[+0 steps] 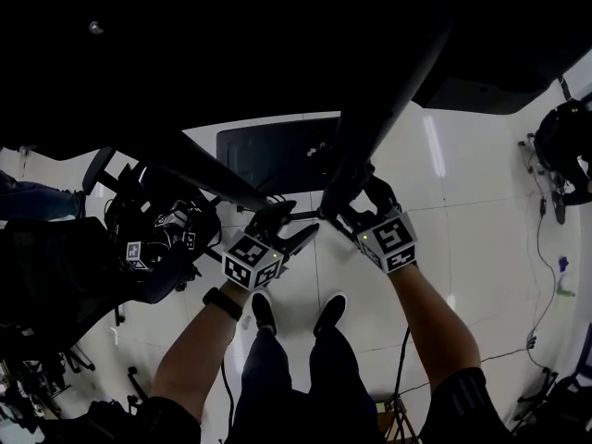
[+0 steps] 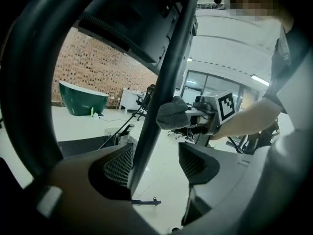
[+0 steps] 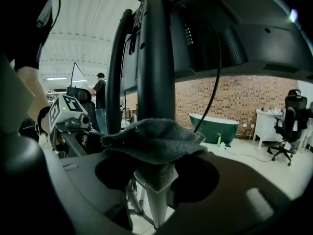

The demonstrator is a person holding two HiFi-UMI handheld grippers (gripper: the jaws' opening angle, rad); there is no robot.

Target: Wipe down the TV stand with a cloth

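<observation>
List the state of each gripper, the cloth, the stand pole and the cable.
left gripper: open, jaws either side of the stand pole.
right gripper: shut on the cloth.
cloth: grey, bunched, pressed against the pole.
stand pole: running between the left jaws, with the cloth against it further along.
cable: hanging loose below the TV's back.

A big open studio or lab hall rather than a home: glossy white tiled floor (image 1: 462, 183) with loose black cables (image 1: 539, 248) at right, a brown brick wall (image 3: 234, 94), a dark green freestanding bathtub (image 3: 213, 126) (mid-right, right gripper view) and a black swivel office chair (image 3: 288, 124).
</observation>
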